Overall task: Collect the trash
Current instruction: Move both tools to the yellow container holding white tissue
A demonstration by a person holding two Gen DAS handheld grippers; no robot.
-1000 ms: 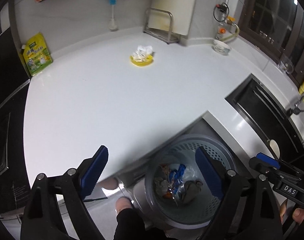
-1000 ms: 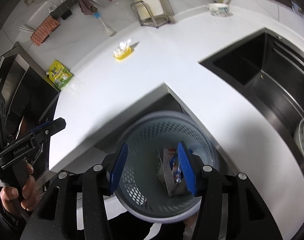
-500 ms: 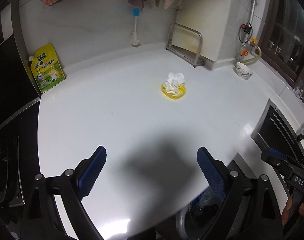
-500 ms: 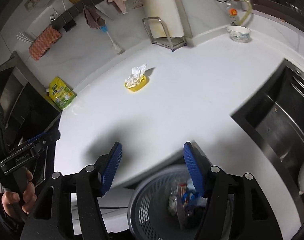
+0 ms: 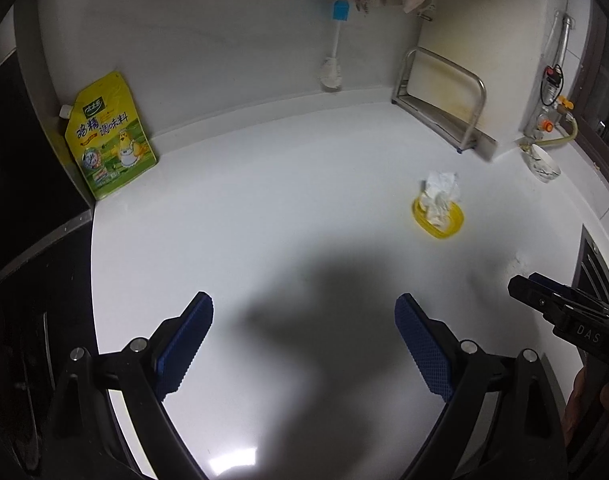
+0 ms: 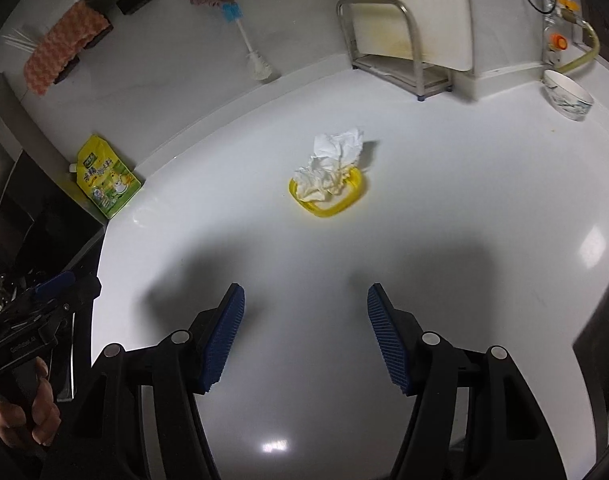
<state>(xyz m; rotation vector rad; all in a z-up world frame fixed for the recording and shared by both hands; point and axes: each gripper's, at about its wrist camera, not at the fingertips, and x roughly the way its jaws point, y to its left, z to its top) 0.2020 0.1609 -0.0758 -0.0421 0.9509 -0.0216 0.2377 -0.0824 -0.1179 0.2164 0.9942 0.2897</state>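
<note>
A crumpled white tissue (image 6: 332,160) lies in a small yellow dish (image 6: 328,200) on the white counter (image 6: 464,220). In the left wrist view the tissue (image 5: 440,192) and the dish (image 5: 438,220) sit to the far right. My right gripper (image 6: 304,300) is open and empty above the counter, short of the dish. My left gripper (image 5: 304,312) is open and empty, to the left of the dish and nearer. The right gripper's body (image 5: 564,316) shows at the right edge of the left wrist view. The trash basket is out of view.
A yellow seasoning pouch (image 5: 108,136) leans on the back wall at the left. A bottle brush (image 5: 332,68) hangs on the wall. A metal rack (image 5: 444,96) with a cutting board stands at the back. A white bowl (image 6: 568,96) sits at the right. A black stove (image 5: 32,248) borders the counter's left.
Both grippers have risen from above the trash basket and moved forward over the counter. The basket has dropped out of view and the yellow dish is closer.
</note>
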